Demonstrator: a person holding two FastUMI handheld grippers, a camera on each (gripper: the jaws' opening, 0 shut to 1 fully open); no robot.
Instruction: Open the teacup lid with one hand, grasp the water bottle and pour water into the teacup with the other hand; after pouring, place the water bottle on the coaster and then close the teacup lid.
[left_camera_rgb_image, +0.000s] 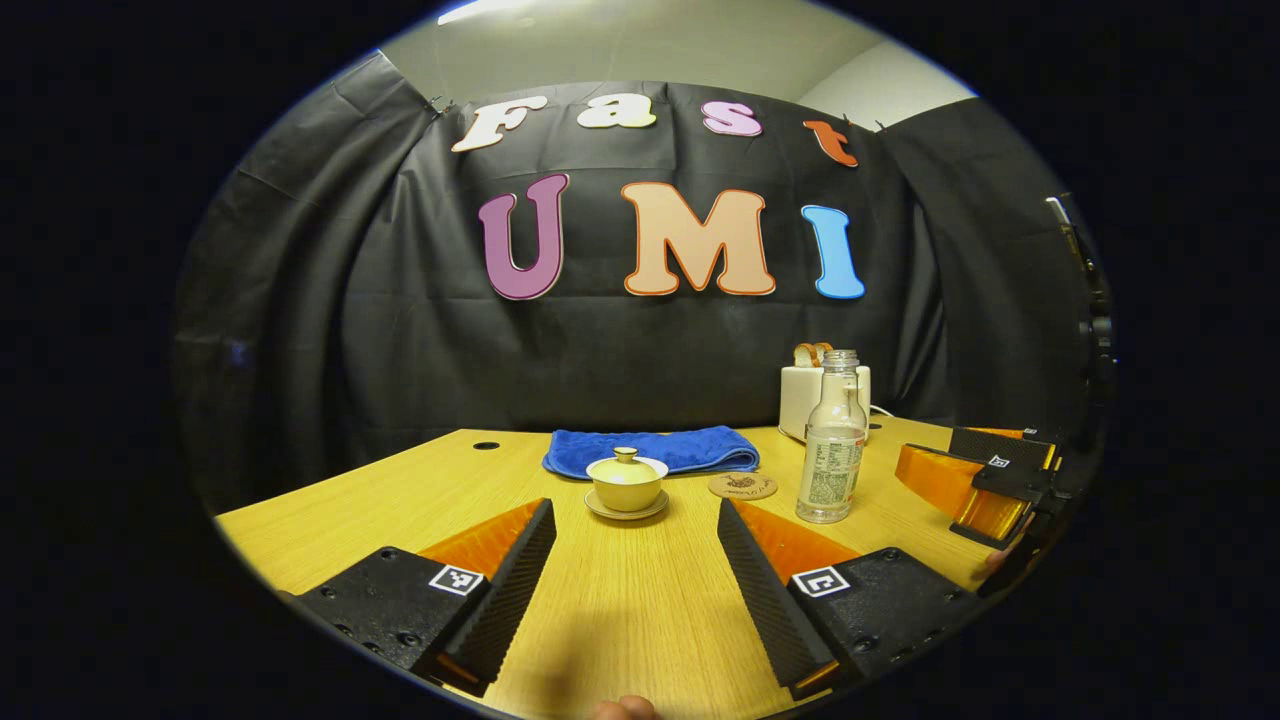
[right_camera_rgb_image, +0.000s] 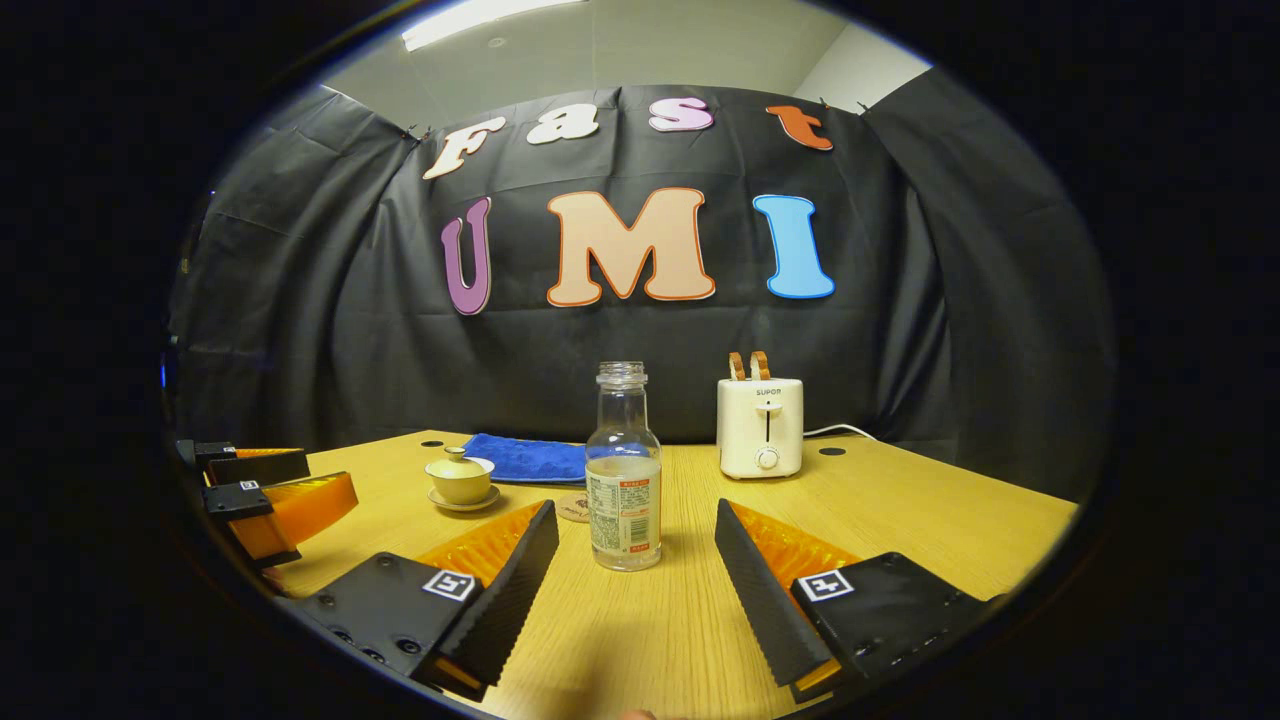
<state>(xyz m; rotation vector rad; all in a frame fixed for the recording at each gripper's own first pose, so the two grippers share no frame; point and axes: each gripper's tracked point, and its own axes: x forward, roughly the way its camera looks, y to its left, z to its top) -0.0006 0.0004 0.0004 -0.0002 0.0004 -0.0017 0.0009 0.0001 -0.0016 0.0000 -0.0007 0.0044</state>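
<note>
**Two tools wait, cup and bottle untouched**

The left tool (left_camera_rgb_image: 635, 560) is held low over the wooden bench (left_camera_rgb_image: 330, 510), pointing straight at the teacup (left_camera_rgb_image: 627, 486). Its two fingers are spread wide with nothing between them. A bit of the person's hand shows at the very bottom edge of the left gripper view.

The right tool (right_camera_rgb_image: 637, 570) is also held low over the bench, pointing at the water bottle (right_camera_rgb_image: 623, 470). Its fingers are spread wide too, and the bottle stands a little way in front of them, not touched.

The teacup is yellow and sits on a small saucer (left_camera_rgb_image: 627, 510). Its lid (left_camera_rgb_image: 626, 463) is on top, with a little knob. Behind it lies a folded blue towel (left_camera_rgb_image: 690, 448).

The water bottle is clear, has no cap, and stands upright with some water in the bottom part. It has a label with small writing, too tiny to read. Just beside it, between bottle and cup, lies the round brown coaster (left_camera_rgb_image: 742, 486), which may have a pattern on it.

At the back stands a white toaster (right_camera_rgb_image: 760, 425) with bread in it. The word "SUPOR" is on its front.

In the left gripper view the right tool shows at the far right side.
</note>
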